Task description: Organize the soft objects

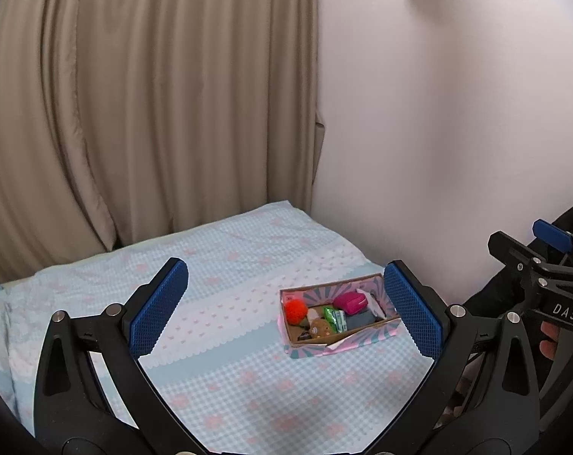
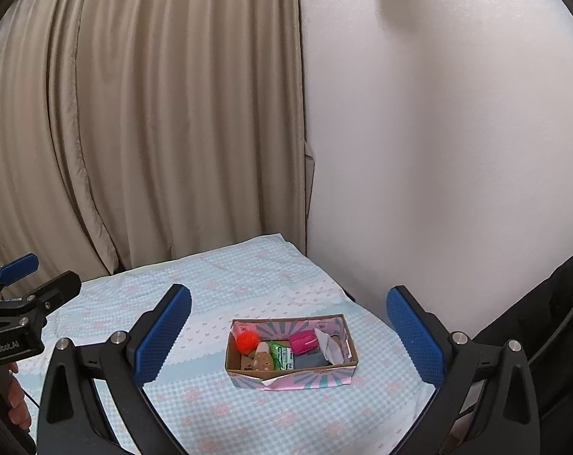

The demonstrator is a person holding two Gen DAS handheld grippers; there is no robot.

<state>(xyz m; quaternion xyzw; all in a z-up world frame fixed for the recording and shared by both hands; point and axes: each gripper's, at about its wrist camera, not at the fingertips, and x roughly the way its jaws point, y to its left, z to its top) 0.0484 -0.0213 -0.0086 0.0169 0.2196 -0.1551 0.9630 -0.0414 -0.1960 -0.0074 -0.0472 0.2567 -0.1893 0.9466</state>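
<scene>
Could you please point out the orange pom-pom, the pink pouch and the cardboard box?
orange pom-pom (image 2: 247, 341): right wrist view, centre of the fluffy ball.
pink pouch (image 2: 303, 342): right wrist view, middle of its top.
cardboard box (image 2: 305, 379): right wrist view, near outer wall.

The left gripper (image 1: 286, 309) is held raised, its two blue-padded fingers (image 1: 159, 309) spread wide apart with nothing between the pads. The right gripper (image 2: 288, 335) is held in the same manner, its fingers (image 2: 163, 335) equally wide apart and gripping nothing. The two grippers are side by side, each visible at the edge of the other's wrist view. The left hand (image 2: 6, 398) and the right hand (image 1: 559, 341) each grasp a gripper handle; only parts of the fingers are visible.
</scene>
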